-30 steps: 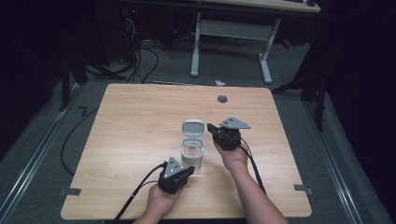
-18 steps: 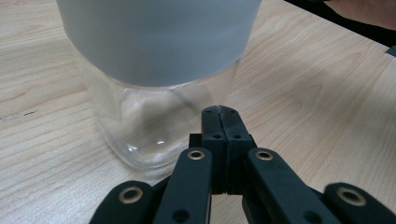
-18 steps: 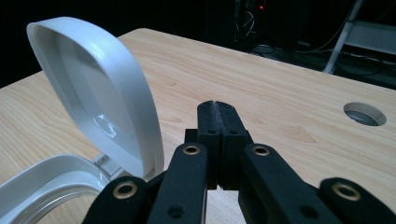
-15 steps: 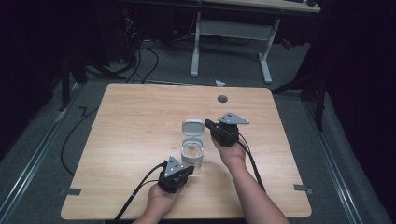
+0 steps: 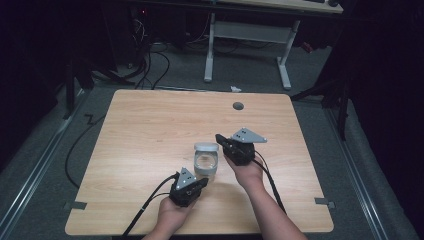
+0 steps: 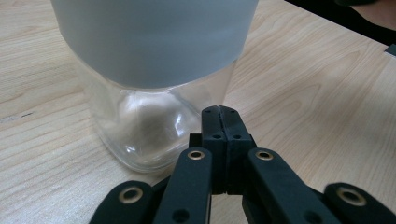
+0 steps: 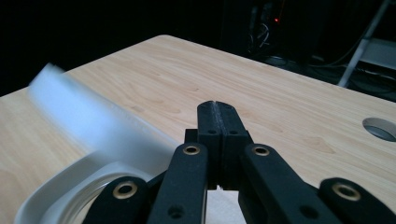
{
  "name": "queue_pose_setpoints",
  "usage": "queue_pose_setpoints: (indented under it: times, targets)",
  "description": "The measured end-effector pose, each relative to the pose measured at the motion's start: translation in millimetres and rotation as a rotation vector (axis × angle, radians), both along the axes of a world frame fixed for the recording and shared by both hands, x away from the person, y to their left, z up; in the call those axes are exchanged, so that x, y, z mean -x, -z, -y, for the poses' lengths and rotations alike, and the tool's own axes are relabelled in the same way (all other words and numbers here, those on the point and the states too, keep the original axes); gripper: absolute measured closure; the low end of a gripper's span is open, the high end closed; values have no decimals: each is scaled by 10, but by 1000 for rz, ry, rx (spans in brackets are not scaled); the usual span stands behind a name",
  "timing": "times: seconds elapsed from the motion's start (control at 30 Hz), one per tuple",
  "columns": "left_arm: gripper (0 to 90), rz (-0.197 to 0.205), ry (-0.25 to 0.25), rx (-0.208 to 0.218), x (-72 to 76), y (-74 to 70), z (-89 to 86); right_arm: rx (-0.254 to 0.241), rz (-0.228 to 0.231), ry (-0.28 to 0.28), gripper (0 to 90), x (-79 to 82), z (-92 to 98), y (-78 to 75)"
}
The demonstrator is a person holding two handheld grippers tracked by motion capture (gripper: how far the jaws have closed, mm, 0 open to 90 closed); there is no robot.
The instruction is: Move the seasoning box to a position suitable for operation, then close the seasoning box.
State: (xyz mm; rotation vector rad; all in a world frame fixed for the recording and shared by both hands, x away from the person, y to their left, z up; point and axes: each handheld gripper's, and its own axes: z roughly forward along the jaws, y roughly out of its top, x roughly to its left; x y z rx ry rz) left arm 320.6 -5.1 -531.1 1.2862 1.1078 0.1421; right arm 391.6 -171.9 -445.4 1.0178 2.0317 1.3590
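Both forearms reach in from the near edge of the wooden table (image 5: 150,130), converging on a clear glass jar (image 5: 205,167) with a grey hinged lid (image 5: 206,147) standing open behind its mouth.

The left hand (image 5: 172,215) lies low on the table with the left gripper (image 5: 200,184) angled forward and to the right. Its black jaws are pressed fully together with nothing between them. In the left gripper view the tips sit at the jar's lower right corner, so close that contact cannot be confirmed; the glass base and a grey band above it stand directly ahead and to the left.

The right hand (image 5: 246,172) is raised slightly and turned inward, the right gripper (image 5: 220,138) pointing left at the jar's rim. Its jaws are likewise closed flat against each other, empty. In the right gripper view the open lid and white rim lie just below and left of the tips, blurred.

The jar shows no readable label, brand or writing on glass, band or lid.

A round cable hole (image 5: 238,106) sits in the table beyond the right gripper.
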Motion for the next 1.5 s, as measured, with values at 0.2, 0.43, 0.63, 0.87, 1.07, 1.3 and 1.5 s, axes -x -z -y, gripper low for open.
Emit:
queue_pose_setpoints:
  times: [0.2,0.43,0.63,0.87,1.07,1.3,1.5]
  targets:
    - [900,2,2,-2,4,0,4,5,15,-25,896,170,-22,30]
    - [882,5,8,1,15,-4,-4,10,26,-42,875,358,-20,77]
    - [758,-11,39,-17,141,-84,-162,-1,8,8,821,483,259,124]
    - [625,81,-93,-234,12,-86,-802,-5,-93,172,692,554,854,427]
    - [528,7,-266,-199,-165,1,-1446,-5,-118,325,501,613,1346,558]
    - [503,13,-294,-212,-121,67,-1585,-38,-115,386,399,774,1575,615]
    - [498,16,-294,-181,-68,35,-1616,-8,-100,390,351,1002,1576,671]
